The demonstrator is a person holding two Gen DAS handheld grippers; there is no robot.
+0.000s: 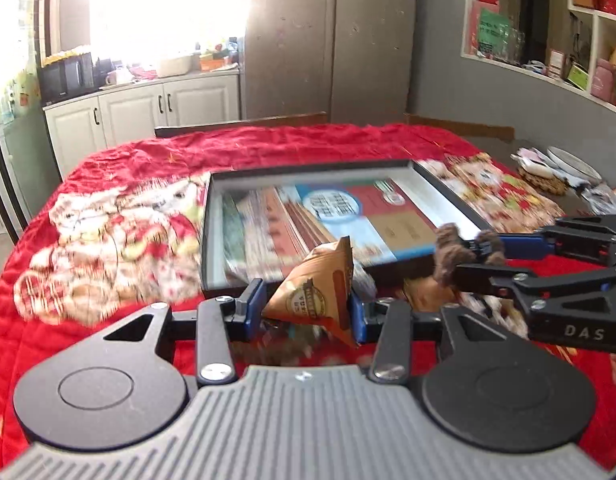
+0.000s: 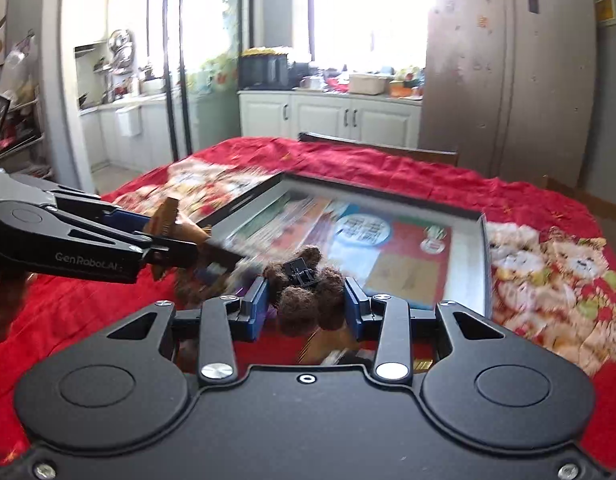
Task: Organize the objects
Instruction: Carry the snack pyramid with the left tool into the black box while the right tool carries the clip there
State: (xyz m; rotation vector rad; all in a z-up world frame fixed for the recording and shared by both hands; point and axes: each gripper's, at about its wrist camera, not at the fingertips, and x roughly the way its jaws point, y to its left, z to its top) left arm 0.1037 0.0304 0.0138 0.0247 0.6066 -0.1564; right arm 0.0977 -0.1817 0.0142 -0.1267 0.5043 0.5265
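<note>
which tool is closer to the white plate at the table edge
Right. The right tool, holding a brown fuzzy clip, sits toward the white plate; the left tool, gripping an orange snack packet, is farther off.

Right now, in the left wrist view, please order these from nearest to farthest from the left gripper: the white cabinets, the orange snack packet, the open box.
1. The orange snack packet, held in the left gripper.
2. The open box, just ahead on the red cloth.
3. The white cabinets, against the far wall, left of centre.

Two grippers, one orange snack packet (image 1: 313,292), one fuzzy brown hair clip (image 2: 306,290), one shallow box (image 1: 212,240).
</note>
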